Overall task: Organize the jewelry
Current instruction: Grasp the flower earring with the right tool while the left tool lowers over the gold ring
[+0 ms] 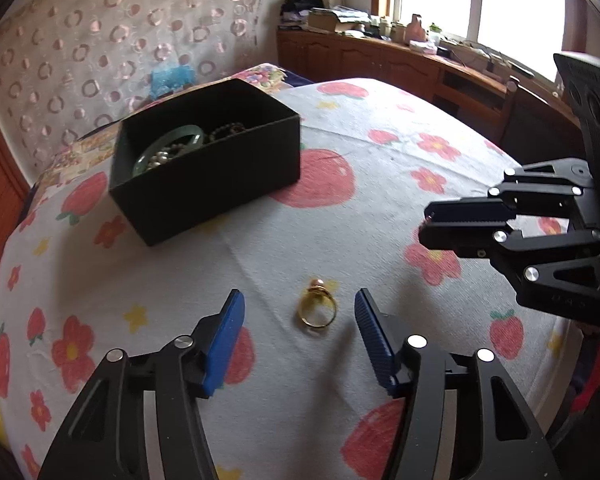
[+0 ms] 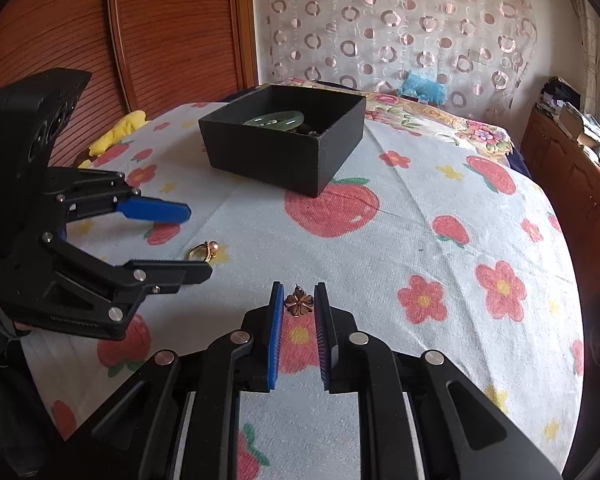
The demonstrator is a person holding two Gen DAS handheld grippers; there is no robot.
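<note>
A gold ring with a pink pearl [image 1: 318, 309] lies on the strawberry-print cloth [image 1: 380, 184]. My left gripper [image 1: 299, 296] stands open around the ring, one blue pad on each side and neither touching it. In the right wrist view the ring [image 2: 205, 250] shows between the left gripper's [image 2: 199, 241] fingers. My right gripper [image 2: 298, 285] is shut on a small brown flower earring [image 2: 299, 304]; in the left wrist view it [image 1: 424, 224] hovers to the right. Further back, a black box [image 1: 204, 188] [image 2: 268, 156] holds a green bangle [image 1: 172, 140] [image 2: 276, 120] and bead strings.
The cloth covers a bed and drops away at its right and near edges. A yellow soft toy [image 2: 116, 132] lies at the bed's left side. A wooden cabinet [image 1: 380, 60] with clutter runs under the window. A curtain with a ring pattern [image 2: 400, 20] hangs behind the bed.
</note>
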